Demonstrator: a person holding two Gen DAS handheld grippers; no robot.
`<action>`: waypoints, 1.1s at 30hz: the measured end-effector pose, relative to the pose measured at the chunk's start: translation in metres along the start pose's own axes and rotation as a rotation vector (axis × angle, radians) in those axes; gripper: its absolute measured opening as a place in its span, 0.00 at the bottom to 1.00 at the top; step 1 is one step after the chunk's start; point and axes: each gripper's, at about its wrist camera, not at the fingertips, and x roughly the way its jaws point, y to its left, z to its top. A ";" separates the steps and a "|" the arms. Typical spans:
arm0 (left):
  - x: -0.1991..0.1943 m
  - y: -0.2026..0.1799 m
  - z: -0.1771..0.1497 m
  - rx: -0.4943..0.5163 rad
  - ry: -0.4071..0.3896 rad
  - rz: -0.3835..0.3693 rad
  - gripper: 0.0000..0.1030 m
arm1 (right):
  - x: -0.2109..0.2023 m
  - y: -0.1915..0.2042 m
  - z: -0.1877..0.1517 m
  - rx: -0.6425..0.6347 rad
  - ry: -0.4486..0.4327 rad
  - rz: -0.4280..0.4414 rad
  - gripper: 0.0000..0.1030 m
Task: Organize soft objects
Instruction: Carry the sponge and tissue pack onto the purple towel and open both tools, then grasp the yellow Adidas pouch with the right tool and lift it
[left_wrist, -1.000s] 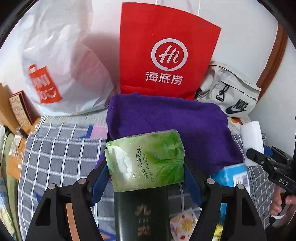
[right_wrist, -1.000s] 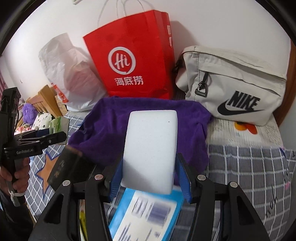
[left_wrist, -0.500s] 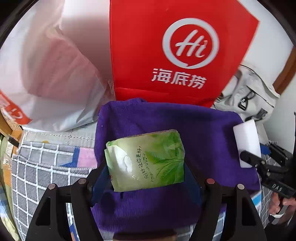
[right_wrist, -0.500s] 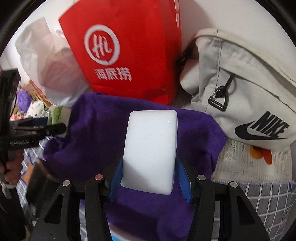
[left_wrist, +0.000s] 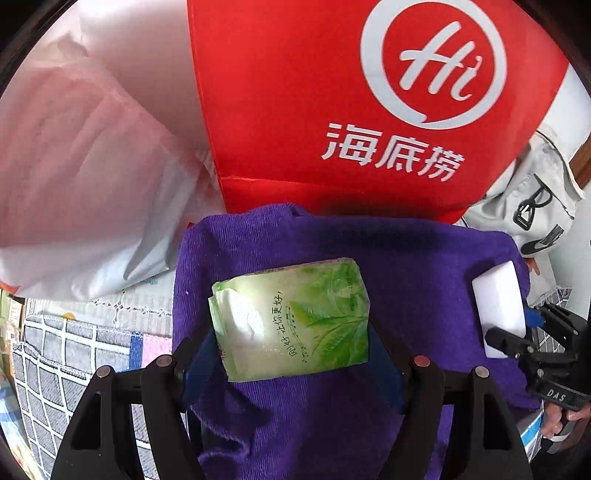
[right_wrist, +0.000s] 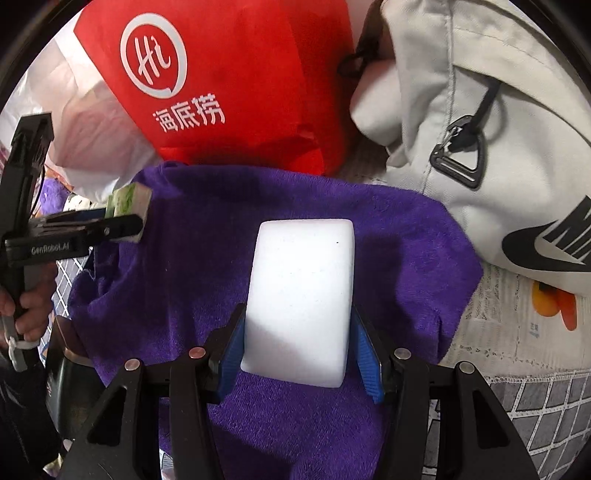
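The left tool (left_wrist: 291, 354) pinched a green tissue pack (left_wrist: 291, 317) by its sides, and the right tool (right_wrist: 301, 350) pinched a white sponge (right_wrist: 299, 306) the same way. Both hung over a purple towel (left_wrist: 417, 266) spread on the checked bedcover (left_wrist: 74, 354). The towel's far edge met a red bag (left_wrist: 332, 92); a white plastic bag (left_wrist: 81, 177) crowded its left corner and a grey Nike bag (right_wrist: 498, 129) its right. Open towel showed between the two tools. The pack was glossy, leaf-printed, creased at its left end; the sponge was a plain, smooth block with rounded corners.
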 end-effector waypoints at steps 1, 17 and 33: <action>0.002 0.000 0.001 -0.002 0.005 -0.002 0.72 | 0.000 0.000 0.000 -0.002 -0.001 -0.003 0.53; -0.063 -0.001 -0.021 -0.014 -0.131 -0.045 0.90 | -0.059 0.007 -0.015 0.039 -0.127 -0.026 0.78; -0.179 0.026 -0.167 -0.034 -0.213 -0.060 0.90 | -0.151 0.112 -0.141 -0.052 -0.196 0.002 0.65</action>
